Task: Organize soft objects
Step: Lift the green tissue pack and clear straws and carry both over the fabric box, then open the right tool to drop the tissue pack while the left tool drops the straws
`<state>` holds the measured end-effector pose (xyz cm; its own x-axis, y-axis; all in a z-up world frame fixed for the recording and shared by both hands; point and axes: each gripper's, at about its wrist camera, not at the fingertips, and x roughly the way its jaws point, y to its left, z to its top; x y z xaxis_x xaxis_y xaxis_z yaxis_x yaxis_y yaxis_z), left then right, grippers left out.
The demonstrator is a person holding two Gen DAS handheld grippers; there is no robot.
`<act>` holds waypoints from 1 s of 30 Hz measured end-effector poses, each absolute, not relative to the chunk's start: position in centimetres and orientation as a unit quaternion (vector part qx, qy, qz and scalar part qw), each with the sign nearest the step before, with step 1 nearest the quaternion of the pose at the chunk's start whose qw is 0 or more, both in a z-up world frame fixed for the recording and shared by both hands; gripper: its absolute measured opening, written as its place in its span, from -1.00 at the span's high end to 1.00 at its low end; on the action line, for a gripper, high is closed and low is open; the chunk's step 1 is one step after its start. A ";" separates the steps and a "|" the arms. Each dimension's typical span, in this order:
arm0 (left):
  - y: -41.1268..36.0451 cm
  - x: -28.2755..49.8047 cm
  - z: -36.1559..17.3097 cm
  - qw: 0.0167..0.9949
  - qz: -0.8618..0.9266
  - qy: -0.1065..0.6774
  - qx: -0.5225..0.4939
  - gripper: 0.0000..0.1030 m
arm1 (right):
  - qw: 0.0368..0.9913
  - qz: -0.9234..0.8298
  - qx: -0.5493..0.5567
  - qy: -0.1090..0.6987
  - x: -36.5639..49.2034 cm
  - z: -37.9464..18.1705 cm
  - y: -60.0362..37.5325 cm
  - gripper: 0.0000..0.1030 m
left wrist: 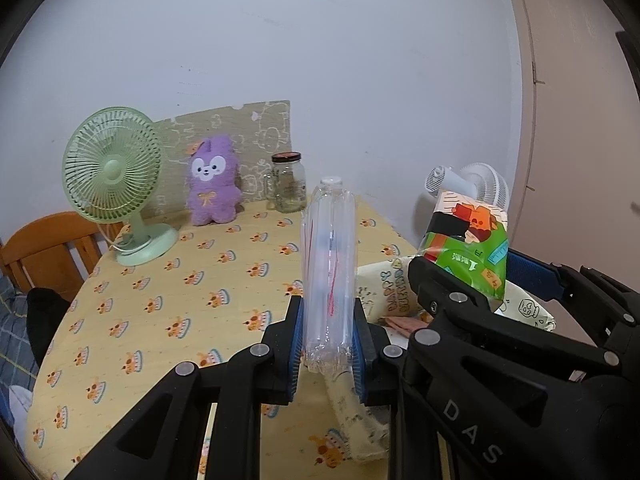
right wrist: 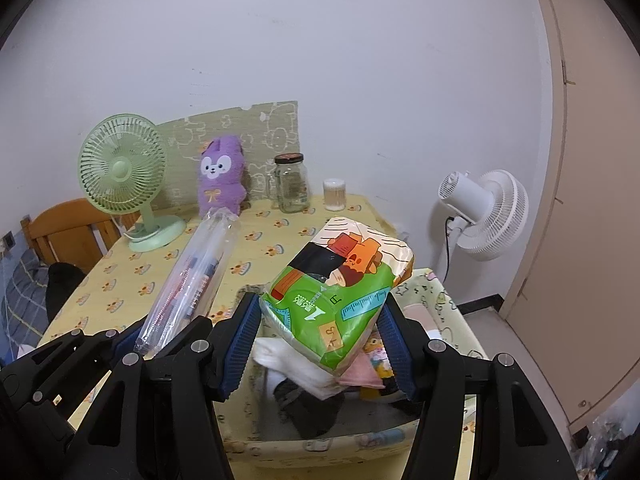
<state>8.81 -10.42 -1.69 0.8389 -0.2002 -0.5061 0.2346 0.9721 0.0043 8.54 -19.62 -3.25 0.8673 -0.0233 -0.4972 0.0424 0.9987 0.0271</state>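
Clearly both tongs are loaded. The left tongs [left wrist: 327,344] are clamped on the lower end of a clear plastic sleeve [left wrist: 330,264], narrow and stiff enough to stand up from the pads; what it holds is hard to read through the wrap, possibly pens or the like. The right tongs [right wrist: 320,340] stand half spread and grip a soft pack of tissues [right wrist: 340,284] across its width, the printed wrapper bulging above the blue pads [right wrist: 240,344]. That wider gap suits a squashy pack, which would crumple under a tighter squeeze.

Both loads hang over the near edge of the tabletop [left wrist: 160,288], the tissue pack directly above a fabric storage basket [right wrist: 452,320] that already holds folded cloths and dark socks. Judging by that, the pack is about to be lowered into the basket, while the sleeve is carried alongside for sorting.

Each tool points forward and somewhat downward, side by side, the left one just beside the right. At the far edge sit a purple plush toy [right wrist: 221,176], a green fan [right wrist: 122,168] and a glass jar [right wrist: 291,184], untouched.
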 end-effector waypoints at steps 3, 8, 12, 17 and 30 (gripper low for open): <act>-11.1 9.2 -1.9 0.956 -0.121 0.264 0.034 0.61 | 0.965 -0.023 0.019 0.260 8.8 -3.5 -20.4 -0.21; -12.5 9.7 -2.1 0.953 -0.132 0.269 0.036 0.61 | 0.964 -0.033 0.020 0.262 9.1 -3.8 -21.6 -0.21; -13.6 10.0 -2.4 0.950 -0.143 0.274 0.041 0.61 | 0.963 -0.042 0.021 0.266 9.4 -4.0 -22.4 -0.21; -14.6 10.4 -3.0 0.946 -0.154 0.280 0.047 0.60 | 0.960 -0.052 0.025 0.273 9.7 -4.6 -23.5 -0.21; -16.6 11.3 -4.5 0.935 -0.164 0.304 0.073 0.07 | 0.952 -0.065 0.039 0.297 10.6 -6.4 -25.4 -0.21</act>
<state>11.26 -16.60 -4.51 0.7607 -0.2628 -0.5935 0.3522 0.9352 0.0374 10.55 -25.41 -6.42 0.8156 -0.1005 -0.5699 0.1463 0.9886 0.0351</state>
